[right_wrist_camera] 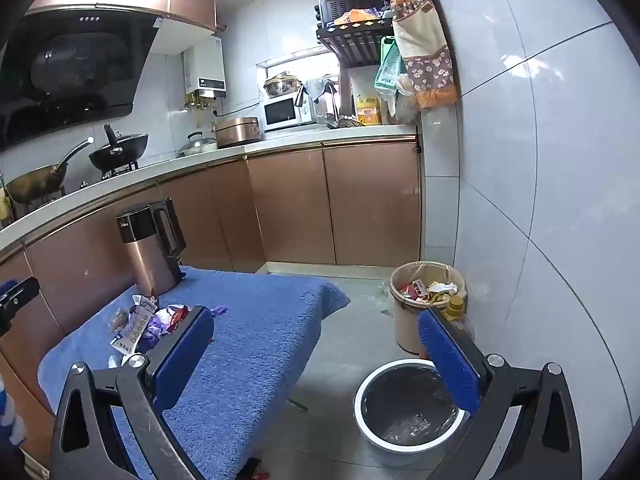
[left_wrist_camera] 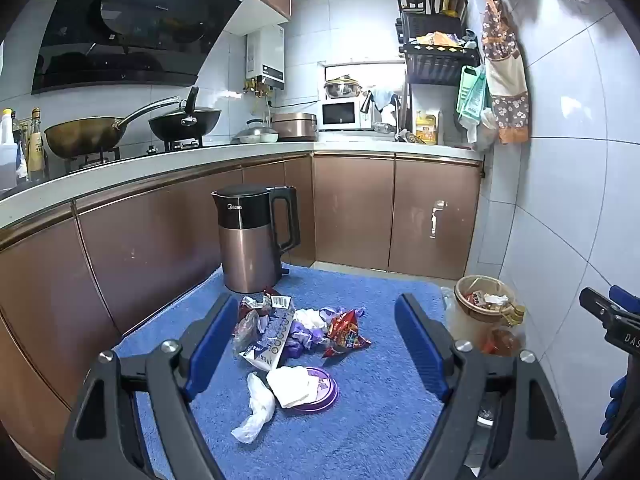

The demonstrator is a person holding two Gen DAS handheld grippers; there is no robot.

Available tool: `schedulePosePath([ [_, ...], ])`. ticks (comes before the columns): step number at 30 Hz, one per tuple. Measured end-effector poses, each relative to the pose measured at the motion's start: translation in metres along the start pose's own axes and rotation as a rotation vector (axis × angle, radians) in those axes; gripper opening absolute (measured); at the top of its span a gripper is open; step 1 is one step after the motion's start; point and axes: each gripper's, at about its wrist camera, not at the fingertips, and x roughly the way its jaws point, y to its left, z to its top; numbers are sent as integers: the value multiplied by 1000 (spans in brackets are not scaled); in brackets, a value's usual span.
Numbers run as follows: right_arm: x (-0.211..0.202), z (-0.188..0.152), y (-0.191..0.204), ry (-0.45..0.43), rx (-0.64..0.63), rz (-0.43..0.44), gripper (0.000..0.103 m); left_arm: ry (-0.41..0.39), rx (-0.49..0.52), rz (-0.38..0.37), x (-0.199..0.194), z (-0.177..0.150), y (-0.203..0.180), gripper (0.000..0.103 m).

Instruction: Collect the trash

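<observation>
A heap of trash lies on a blue towel-covered table [left_wrist_camera: 360,420]: a red snack wrapper [left_wrist_camera: 345,334], a white printed packet [left_wrist_camera: 272,340], purple wrappers [left_wrist_camera: 302,336], a purple lid [left_wrist_camera: 320,392] under a white tissue [left_wrist_camera: 291,390], and a crumpled white plastic piece [left_wrist_camera: 256,408]. My left gripper [left_wrist_camera: 320,344] is open above the table, its jaws either side of the heap, holding nothing. My right gripper [right_wrist_camera: 316,356] is open and empty, over the table's right edge and the floor. The heap also shows in the right wrist view [right_wrist_camera: 148,324]. A white-rimmed bin with a black liner [right_wrist_camera: 408,404] stands on the floor below the right gripper.
A brown electric kettle [left_wrist_camera: 252,240] stands at the table's far end, behind the heap. A tan bin full of trash [right_wrist_camera: 424,300] stands by the tiled wall, with a bottle [right_wrist_camera: 454,308] beside it. Brown cabinets and a counter run along the left and back.
</observation>
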Motion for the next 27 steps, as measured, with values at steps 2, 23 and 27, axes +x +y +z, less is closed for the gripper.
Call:
schedulePosePath([
  [2, 1, 1, 1, -3, 2, -3, 103, 6, -6, -1, 0, 0, 0, 80],
  [23, -5, 1, -8, -10, -19, -95, 103, 8, -54, -9, 4, -4, 12, 80],
  [27, -4, -1, -9, -10, -21, -97, 103, 19, -50, -19, 8, -6, 13, 80],
])
